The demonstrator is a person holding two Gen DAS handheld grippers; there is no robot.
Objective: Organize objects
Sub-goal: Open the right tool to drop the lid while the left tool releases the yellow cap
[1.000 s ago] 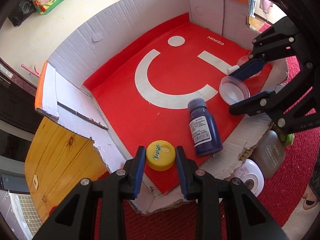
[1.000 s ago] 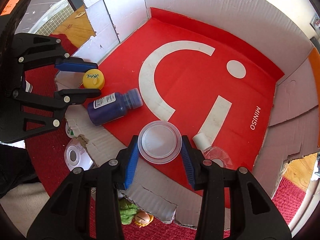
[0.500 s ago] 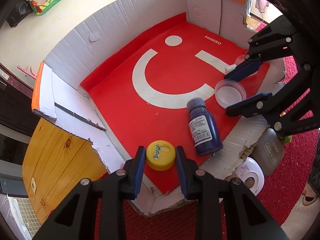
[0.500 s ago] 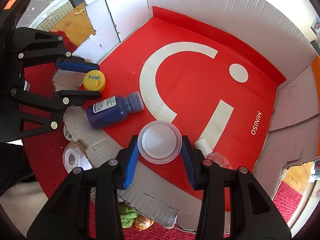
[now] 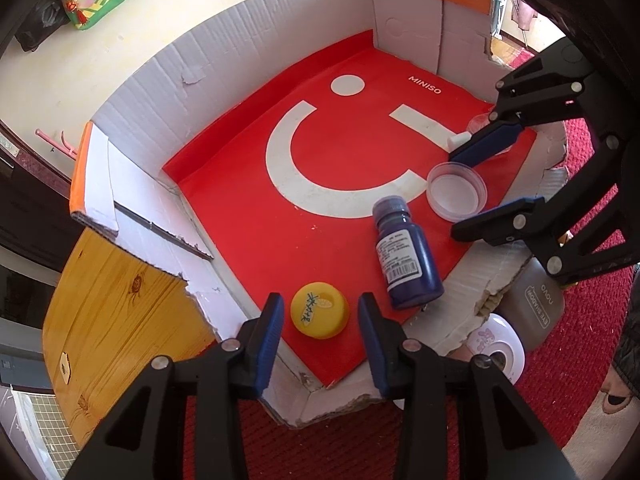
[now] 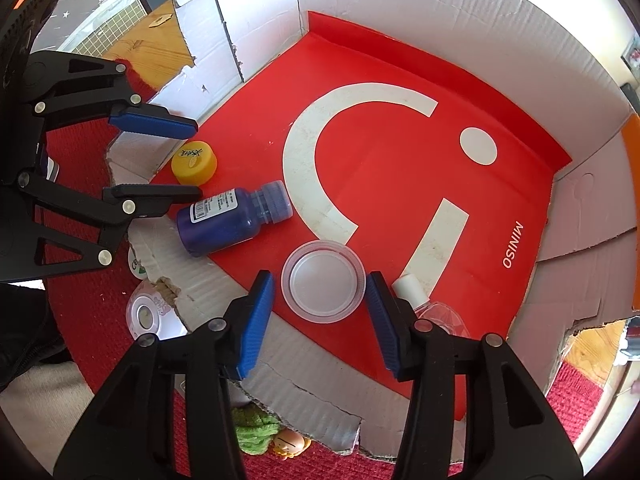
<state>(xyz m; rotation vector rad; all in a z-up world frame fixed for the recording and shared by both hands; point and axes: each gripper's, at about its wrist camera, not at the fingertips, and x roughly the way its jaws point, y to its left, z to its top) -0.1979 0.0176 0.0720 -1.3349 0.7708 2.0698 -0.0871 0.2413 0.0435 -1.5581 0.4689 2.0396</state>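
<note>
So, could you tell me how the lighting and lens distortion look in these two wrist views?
Left wrist view: bright, even daylight, sharp focus, the cardboard box walls bowed by the fisheye, black vignette at the corners. Right wrist view: equally sharp, soft shadows under the blue bottle and clear round lid, the upper wall slightly washed out.

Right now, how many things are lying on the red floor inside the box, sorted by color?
Yellow: 1, the cap
Purple: 1, the bottle
Clear: 2, the round lid and the small bottle with a white cap
Total: 4
</note>
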